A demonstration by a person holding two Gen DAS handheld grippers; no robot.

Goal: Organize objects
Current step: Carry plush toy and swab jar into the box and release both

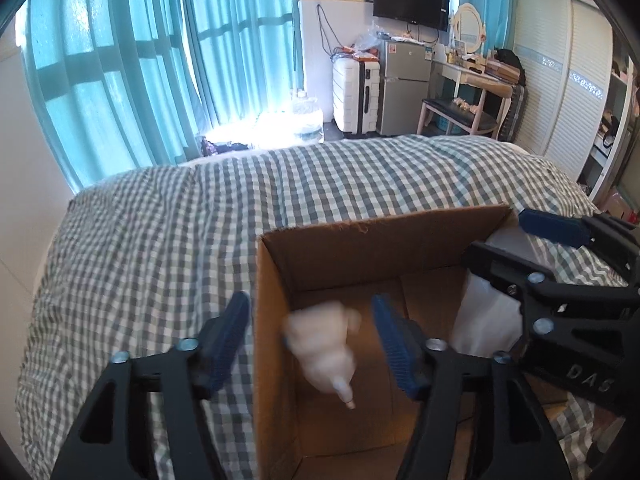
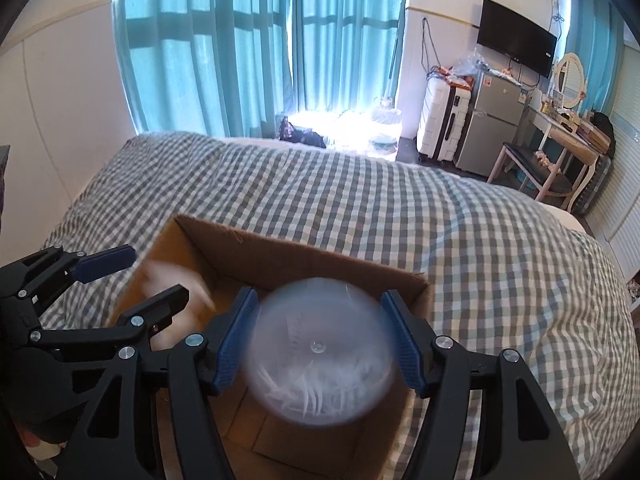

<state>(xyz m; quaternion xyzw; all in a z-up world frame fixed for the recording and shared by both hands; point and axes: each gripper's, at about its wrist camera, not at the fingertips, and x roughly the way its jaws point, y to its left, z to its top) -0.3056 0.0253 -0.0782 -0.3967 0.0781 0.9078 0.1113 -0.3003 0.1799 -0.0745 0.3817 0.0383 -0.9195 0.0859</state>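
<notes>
An open cardboard box [image 1: 276, 304] stands on the checked bed cover; it also shows in the right wrist view [image 2: 304, 256]. My left gripper [image 1: 312, 336] is open above the box's left side. A pale cream plush toy [image 1: 324, 344], blurred, is between its fingers and apart from them, inside the box; in the right wrist view it is a blur [image 2: 176, 280]. My right gripper [image 2: 320, 352] is over the box with a clear round plastic container [image 2: 320, 352], blurred, between its blue pads; the container also shows in the left wrist view [image 1: 488, 312].
The checked bed cover [image 1: 280, 192] spreads all round the box. Beyond the bed are teal curtains [image 1: 140, 60], a white suitcase [image 1: 356, 96], a small fridge [image 1: 404, 88], a chair and dressing table [image 1: 460, 108], and a wardrobe at the right.
</notes>
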